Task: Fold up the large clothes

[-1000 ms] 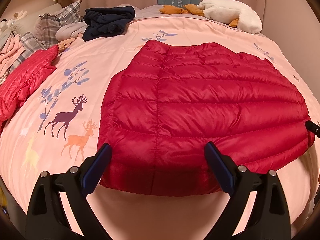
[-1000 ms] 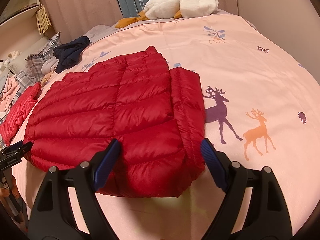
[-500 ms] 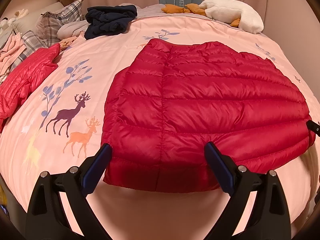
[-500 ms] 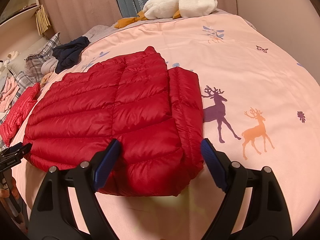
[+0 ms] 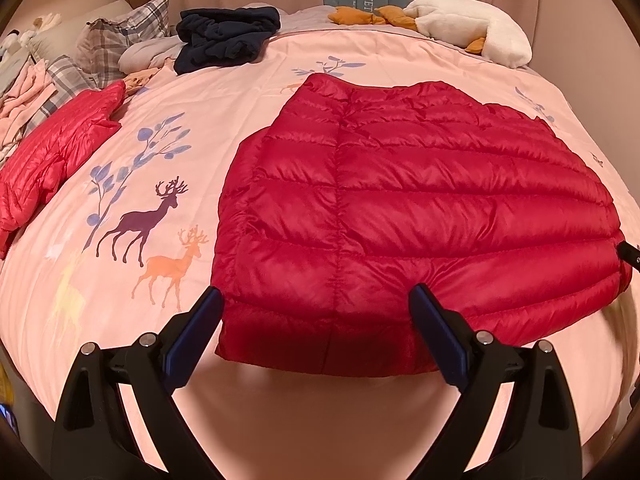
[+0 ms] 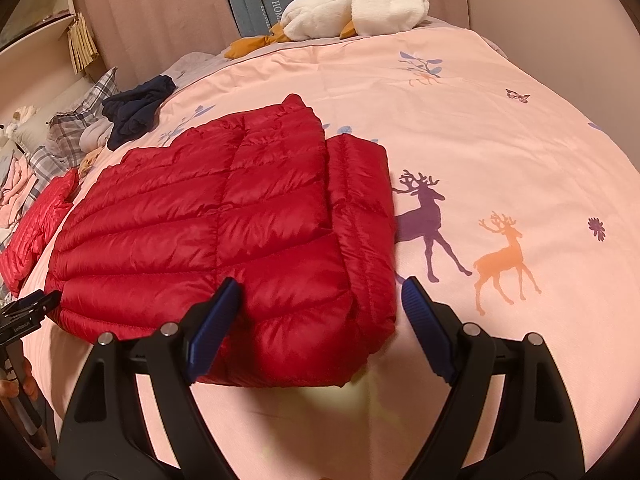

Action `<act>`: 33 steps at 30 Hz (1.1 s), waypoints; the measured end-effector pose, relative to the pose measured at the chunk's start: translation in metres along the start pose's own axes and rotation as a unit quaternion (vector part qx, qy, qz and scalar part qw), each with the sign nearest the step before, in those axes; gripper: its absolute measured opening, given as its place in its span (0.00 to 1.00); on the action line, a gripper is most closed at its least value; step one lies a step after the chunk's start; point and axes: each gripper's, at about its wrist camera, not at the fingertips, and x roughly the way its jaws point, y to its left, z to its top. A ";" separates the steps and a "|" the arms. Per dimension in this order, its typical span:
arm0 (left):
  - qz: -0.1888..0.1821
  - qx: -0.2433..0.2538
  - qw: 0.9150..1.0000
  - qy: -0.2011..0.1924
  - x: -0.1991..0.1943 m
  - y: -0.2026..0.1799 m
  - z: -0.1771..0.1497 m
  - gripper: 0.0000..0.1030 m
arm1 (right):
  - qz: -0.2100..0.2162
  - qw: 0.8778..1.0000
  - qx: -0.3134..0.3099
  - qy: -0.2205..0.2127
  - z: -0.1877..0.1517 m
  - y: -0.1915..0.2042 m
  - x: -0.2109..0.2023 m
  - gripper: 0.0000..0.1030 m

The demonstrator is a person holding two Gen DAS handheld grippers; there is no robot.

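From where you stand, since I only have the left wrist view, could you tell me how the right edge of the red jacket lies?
Observer: On the red jacket, a narrower padded band sticks out from beneath the top layer along that edge.
Operator: Thank you. Is the right tool gripping it?
Observer: No, the right tool is open, with the jacket's near right corner showing between its fingers and nothing clamped.

- Warm, dim indoor light is tinting both views pinkish-orange.
- Soft sheen is showing along the red jacket's (image 5: 420, 208) quilted ridges.
- The fisheye lens is bending the bed (image 6: 500, 128) into a dome, with black vignetting filling the corners.
- A soft shadow is falling beneath the jacket's near hem.
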 end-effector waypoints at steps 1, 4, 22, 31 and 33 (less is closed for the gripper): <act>0.000 -0.001 1.000 0.001 0.000 0.000 0.001 0.92 | 0.000 1.000 0.000 0.000 0.000 0.001 0.000 0.81; 0.000 -0.003 1.000 0.002 0.000 0.001 0.000 0.92 | 0.000 1.000 0.000 0.000 0.000 0.000 0.000 0.81; 0.003 -0.006 1.000 0.004 0.000 0.004 -0.002 0.92 | 0.000 1.000 0.000 0.000 0.001 0.000 0.000 0.81; 0.003 -0.005 1.000 0.004 0.000 0.004 -0.002 0.92 | -0.001 1.000 0.000 0.000 0.001 -0.002 -0.001 0.81; 0.003 -0.006 1.000 0.005 0.000 0.004 -0.002 0.92 | -0.001 1.000 0.000 0.000 0.001 -0.001 -0.001 0.81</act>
